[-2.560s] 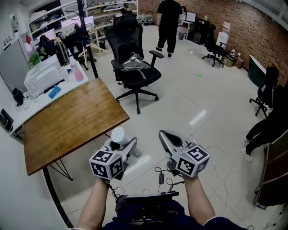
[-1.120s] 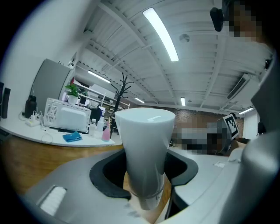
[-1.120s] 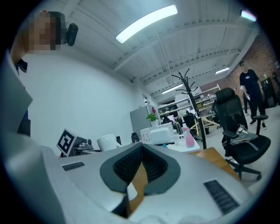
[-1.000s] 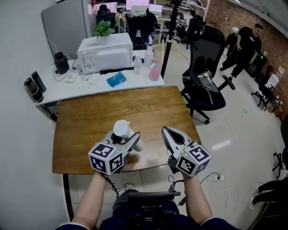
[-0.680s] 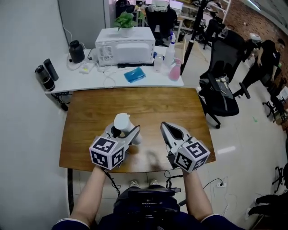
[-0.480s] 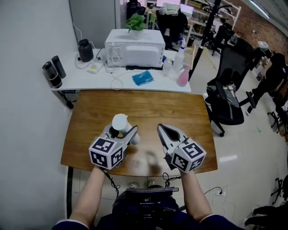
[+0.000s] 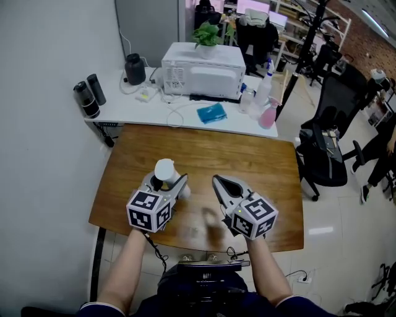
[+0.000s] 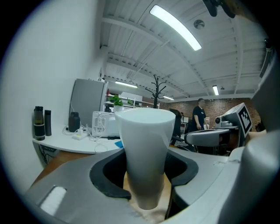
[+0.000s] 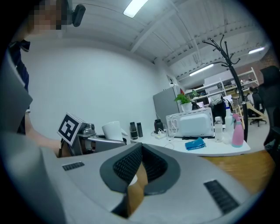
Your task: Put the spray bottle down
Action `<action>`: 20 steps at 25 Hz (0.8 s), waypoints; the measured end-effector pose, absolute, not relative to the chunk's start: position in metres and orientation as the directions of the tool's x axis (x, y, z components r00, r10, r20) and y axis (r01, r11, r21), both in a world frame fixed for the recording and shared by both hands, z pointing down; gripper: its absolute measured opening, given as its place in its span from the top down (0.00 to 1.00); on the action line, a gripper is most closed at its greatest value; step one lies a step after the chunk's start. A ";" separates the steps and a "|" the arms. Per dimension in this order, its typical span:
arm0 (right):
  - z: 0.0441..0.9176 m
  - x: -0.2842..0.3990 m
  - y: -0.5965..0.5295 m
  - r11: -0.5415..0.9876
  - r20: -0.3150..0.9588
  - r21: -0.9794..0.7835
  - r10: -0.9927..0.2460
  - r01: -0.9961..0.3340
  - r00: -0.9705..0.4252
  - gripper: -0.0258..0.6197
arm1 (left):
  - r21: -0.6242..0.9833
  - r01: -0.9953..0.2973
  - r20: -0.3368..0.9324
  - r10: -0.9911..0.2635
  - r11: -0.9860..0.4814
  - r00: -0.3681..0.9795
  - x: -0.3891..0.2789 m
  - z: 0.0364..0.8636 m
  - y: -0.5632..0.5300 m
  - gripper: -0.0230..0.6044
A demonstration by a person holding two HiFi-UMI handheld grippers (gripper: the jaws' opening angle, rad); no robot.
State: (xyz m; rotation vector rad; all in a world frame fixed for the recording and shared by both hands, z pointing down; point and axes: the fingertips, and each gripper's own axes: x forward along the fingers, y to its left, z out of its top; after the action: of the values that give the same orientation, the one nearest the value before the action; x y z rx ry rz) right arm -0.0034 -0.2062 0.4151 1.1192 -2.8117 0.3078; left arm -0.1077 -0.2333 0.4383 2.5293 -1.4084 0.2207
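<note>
Clamping white, tapered spray bottle (image 8: 146, 157).

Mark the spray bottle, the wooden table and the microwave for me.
spray bottle (image 8: 146, 153): left gripper view, on its white body.
wooden table (image 7: 210, 155): head view, on the bare top.
microwave (image 7: 213, 80): head view, on the white side facing the camera.

Open-plan office.
Swivel chairs (image 7: 325, 162) are standing on tiled floor (image 7: 346, 210); monitors (image 7: 260, 5) are glowing behind a white desk (image 7: 133, 108) carrying a microwave (image 7: 204, 69).
</note>
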 end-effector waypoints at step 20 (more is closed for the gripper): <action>0.435 0.007 -0.221 0.673 0.212 -0.192 -0.682 -0.715 -0.700 0.96 | -0.034 -0.874 0.335 -0.830 -0.485 0.447 -0.104 0.521 -0.329 0.58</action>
State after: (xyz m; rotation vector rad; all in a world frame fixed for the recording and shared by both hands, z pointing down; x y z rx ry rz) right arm 0.0066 -0.2211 0.4349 1.1577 -2.7600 0.3959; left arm -0.1040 -0.3290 0.5205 2.5473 -1.5105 0.4665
